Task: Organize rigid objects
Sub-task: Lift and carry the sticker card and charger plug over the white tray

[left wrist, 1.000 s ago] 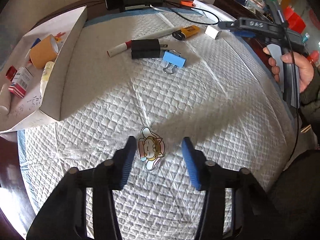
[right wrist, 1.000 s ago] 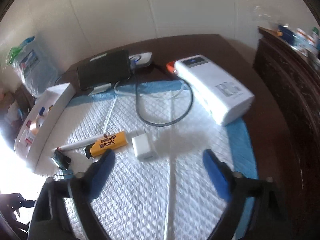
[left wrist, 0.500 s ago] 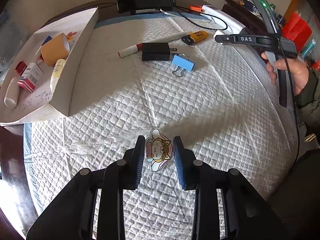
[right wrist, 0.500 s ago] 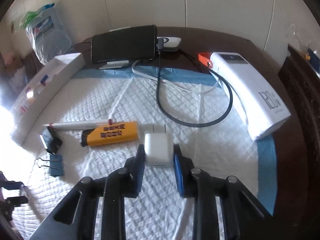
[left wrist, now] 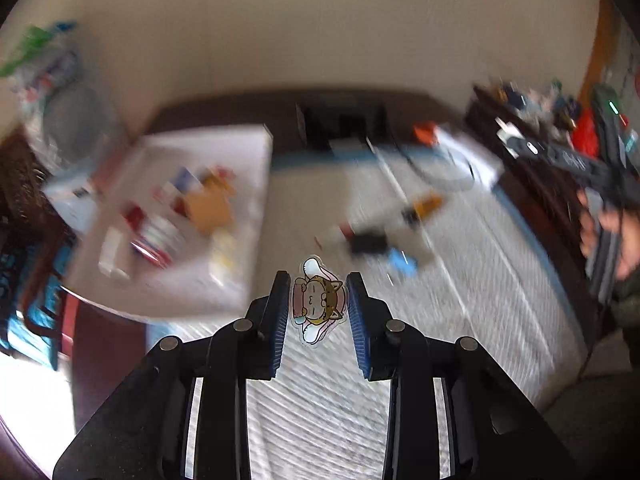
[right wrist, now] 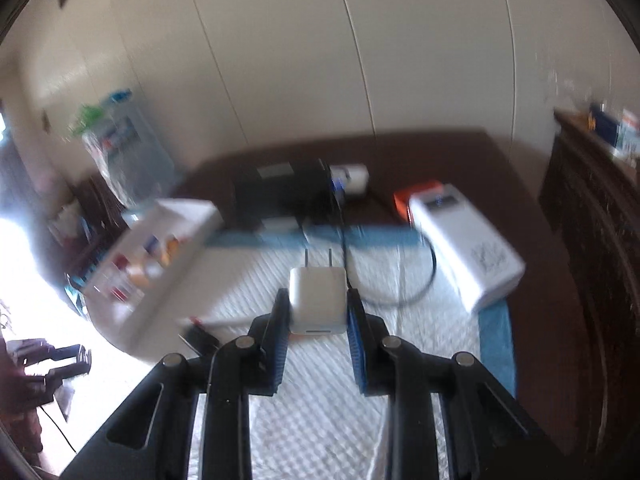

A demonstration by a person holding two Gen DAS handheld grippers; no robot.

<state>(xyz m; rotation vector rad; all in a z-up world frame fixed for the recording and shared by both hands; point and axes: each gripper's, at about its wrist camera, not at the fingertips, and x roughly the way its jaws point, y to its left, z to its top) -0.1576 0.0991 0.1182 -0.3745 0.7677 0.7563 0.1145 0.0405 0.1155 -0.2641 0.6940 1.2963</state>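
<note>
Carrying is the step I judge us to be in: both tools are loaded and lifted off the white quilted mat (left wrist: pixel 500 320), with the white open cardboard box (left wrist: pixel 256 168) on the table's left side the likely place to drop things. My left gripper (left wrist: pixel 318 304) is clamped on the flat cartoon-cat acrylic charm (left wrist: pixel 318 300), a thin clear-edged piece held by its sides, face toward the camera. My right gripper (right wrist: pixel 318 312) is clamped on the white square plug adapter (right wrist: pixel 318 300), its two metal prongs pointing away from me. Both views are blurred, so the box's contents read only as red, orange and white shapes. Next I would need to bring each piece over the box's near wall, lower it inside, then let the fingers part. The charm is thin and could twist in the grip.
</note>
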